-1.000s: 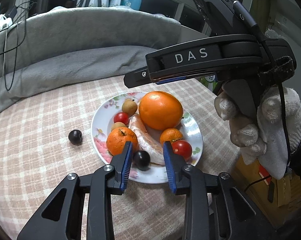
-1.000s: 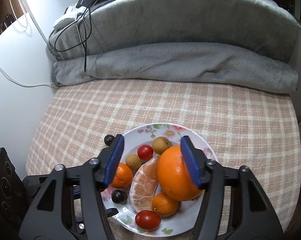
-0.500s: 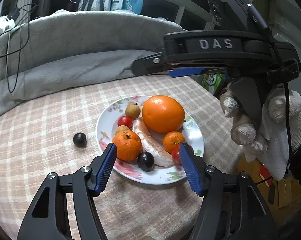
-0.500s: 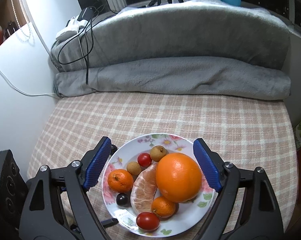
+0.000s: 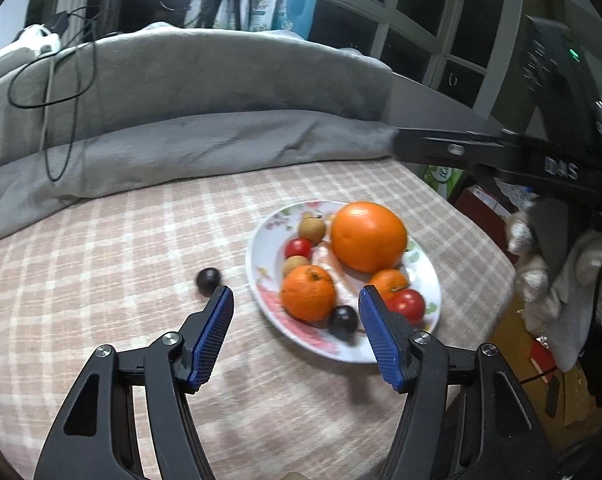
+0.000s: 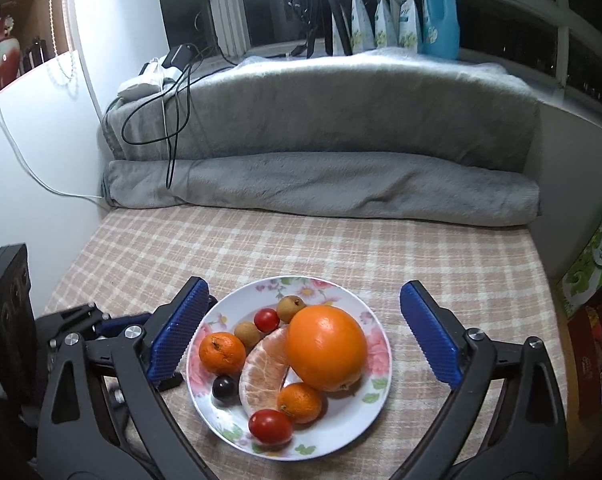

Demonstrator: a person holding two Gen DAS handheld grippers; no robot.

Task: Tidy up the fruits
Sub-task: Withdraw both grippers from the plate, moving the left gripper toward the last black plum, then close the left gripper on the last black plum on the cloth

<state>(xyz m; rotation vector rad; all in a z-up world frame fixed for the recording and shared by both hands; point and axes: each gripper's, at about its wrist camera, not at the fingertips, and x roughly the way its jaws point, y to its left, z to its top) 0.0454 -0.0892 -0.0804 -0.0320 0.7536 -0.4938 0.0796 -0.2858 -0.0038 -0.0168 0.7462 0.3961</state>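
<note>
A white, flower-patterned round plate sits on the beige checked cloth of the bench, loaded with fruit: a large smooth orange on its right half, a peeled pale-orange citrus segment lying against the orange's left side, a small mandarin with a dark stem scar at the left, a smaller mandarin near the front, two red cherry tomatoes, one at the front rim and one toward the back, two tan round longan-like fruits at the back, and a dark purple grape just left of the segment. The segment's long axis runs from the plate's front toward its back, curving around the orange. A second dark grape lies alone on the cloth just left of the plate, apart from its rim; in the right wrist view it is hidden behind the tool finger. The left view is motion-blurred, so fruit skin detail there is hard to read. The left tool hovers over the plate's near-left edge with its blue-padded fingers wide apart, holding nothing. The right tool is likewise spread wide, its fingers flanking the plate without touching it. Behind the bench lies a folded grey fleece blanket.
</note>
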